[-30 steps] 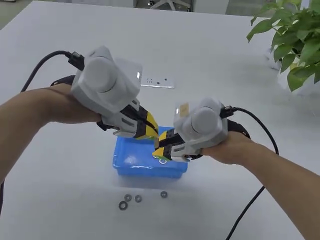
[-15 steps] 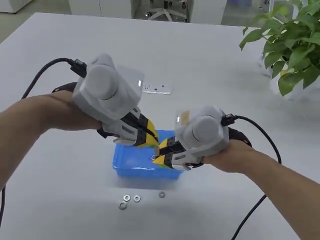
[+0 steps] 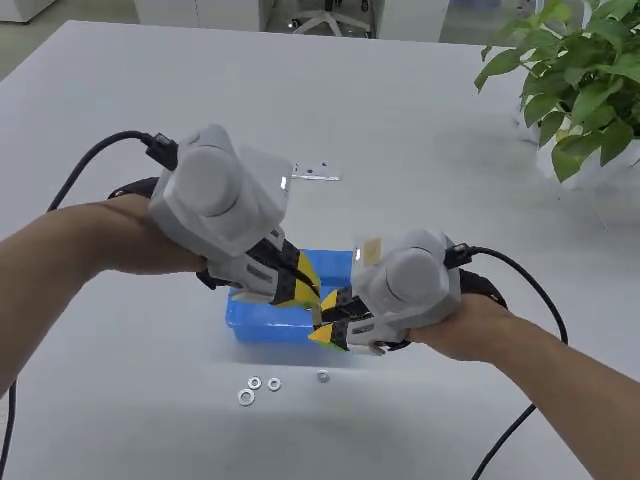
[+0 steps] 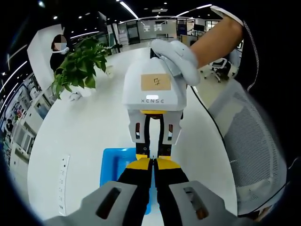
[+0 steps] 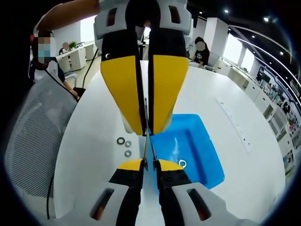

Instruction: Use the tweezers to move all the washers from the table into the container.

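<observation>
A blue container point(image 3: 250, 322) sits on the white table point(image 3: 420, 120). Above its near edge my left gripper point(image 3: 312, 292) and my right gripper point(image 3: 322, 332) meet tip to tip. Thin metal tweezers point(image 5: 146, 147) run between them; the left gripper point(image 5: 146, 132) and the right gripper point(image 5: 146, 165) are both shut on them. Several washers point(image 3: 256, 386) lie on the table in front of the container, one washer point(image 3: 322, 376) apart to the right. One washer point(image 5: 182, 164) lies inside the container point(image 5: 197, 150). From the left gripper point(image 4: 153, 162), the right gripper point(image 4: 153, 149) faces me.
A potted plant point(image 3: 580, 80) stands at the back right. A white power strip point(image 3: 315, 174) lies beyond the container. Black cables point(image 3: 90, 160) trail from both grippers. An office chair point(image 5: 33, 136) stands beside the table.
The head camera has shifted. Both grippers have come slightly toward the container's near edge and lower, still tip to tip. The washers on the table have not moved.
</observation>
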The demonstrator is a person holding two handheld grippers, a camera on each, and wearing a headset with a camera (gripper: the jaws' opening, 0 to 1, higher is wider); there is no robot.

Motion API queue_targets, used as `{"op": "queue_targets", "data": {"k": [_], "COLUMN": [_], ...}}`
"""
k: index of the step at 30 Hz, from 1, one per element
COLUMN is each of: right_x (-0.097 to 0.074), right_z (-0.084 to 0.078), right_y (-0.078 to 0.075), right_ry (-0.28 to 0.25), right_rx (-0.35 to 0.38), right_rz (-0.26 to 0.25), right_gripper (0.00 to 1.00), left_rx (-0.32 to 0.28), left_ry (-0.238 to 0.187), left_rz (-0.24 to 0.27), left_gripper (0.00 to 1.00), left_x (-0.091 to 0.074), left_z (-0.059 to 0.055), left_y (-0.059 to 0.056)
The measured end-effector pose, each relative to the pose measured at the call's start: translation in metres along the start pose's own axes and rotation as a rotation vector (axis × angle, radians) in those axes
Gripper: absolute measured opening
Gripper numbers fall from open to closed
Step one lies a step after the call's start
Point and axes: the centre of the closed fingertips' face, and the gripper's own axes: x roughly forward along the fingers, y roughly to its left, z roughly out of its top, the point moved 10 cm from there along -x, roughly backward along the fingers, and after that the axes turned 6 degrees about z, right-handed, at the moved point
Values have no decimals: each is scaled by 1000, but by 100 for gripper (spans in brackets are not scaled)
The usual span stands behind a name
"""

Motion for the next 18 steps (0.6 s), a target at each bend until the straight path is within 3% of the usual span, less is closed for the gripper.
{"op": "queue_targets", "data": {"k": [18], "right_x": [12], "right_z": [-19], "right_y": [18], "right_ry": [12], "right_rx": [20], "right_rz": [17], "right_gripper": [13], "left_rx": [-14], "left_ry": [-1], "left_rz": [-48], "left_gripper": [6], "left_x": [19], "left_z": [-8], "left_y": [-17]}}
